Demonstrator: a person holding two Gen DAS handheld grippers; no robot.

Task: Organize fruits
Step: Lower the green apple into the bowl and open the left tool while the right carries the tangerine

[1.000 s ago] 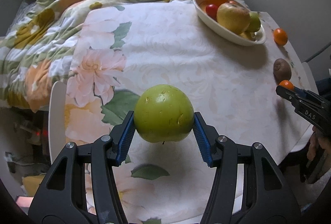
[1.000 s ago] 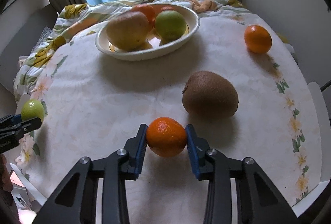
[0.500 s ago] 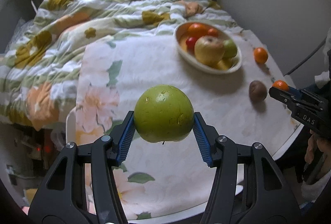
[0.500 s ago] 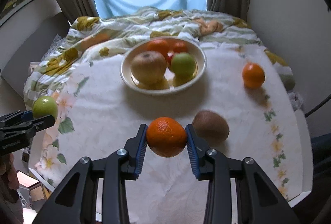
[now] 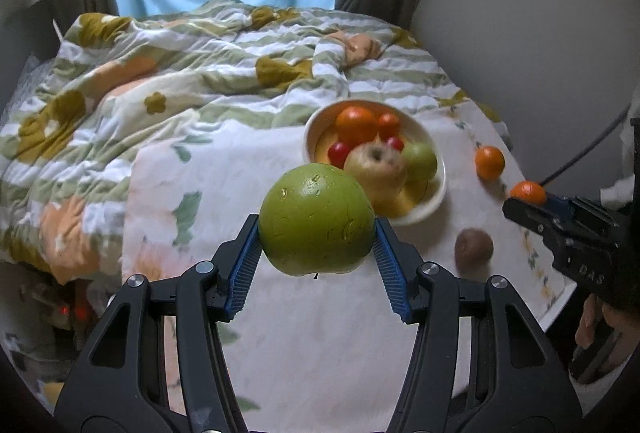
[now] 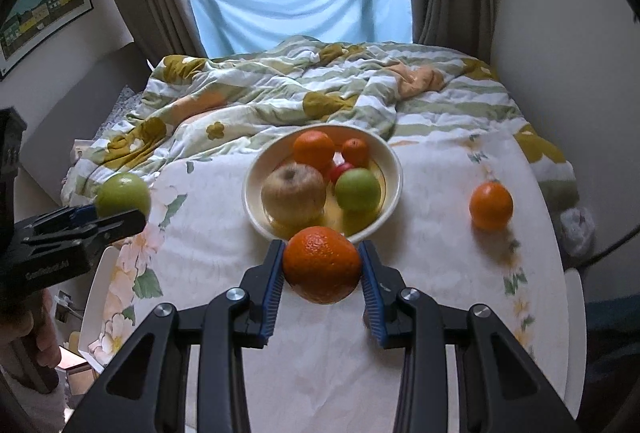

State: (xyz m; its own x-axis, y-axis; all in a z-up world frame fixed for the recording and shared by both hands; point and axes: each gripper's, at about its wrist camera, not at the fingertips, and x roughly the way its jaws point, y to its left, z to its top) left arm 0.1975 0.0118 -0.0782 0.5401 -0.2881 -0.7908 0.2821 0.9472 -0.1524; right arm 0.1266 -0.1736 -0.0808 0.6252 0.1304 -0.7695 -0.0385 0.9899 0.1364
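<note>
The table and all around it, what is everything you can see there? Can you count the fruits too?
green apple: 1, green, held in the air in the left gripper
orange: 1, orange, held in the right gripper
loose orange: 1, orange, on the table right of the bowl
kiwi: 1, brown, on the table, near side of the bowl
bowl: 1, cream, middle of the table, holding a pale apple, a small green apple, two oranges and small red fruits
tablecloth: 1, white with flowers, on the table
quilt: 1, green-striped, flowered, behind the table
picture: 1, wall at left
left gripper: 1, black, blue pads
right gripper: 1, black, blue pads
</note>
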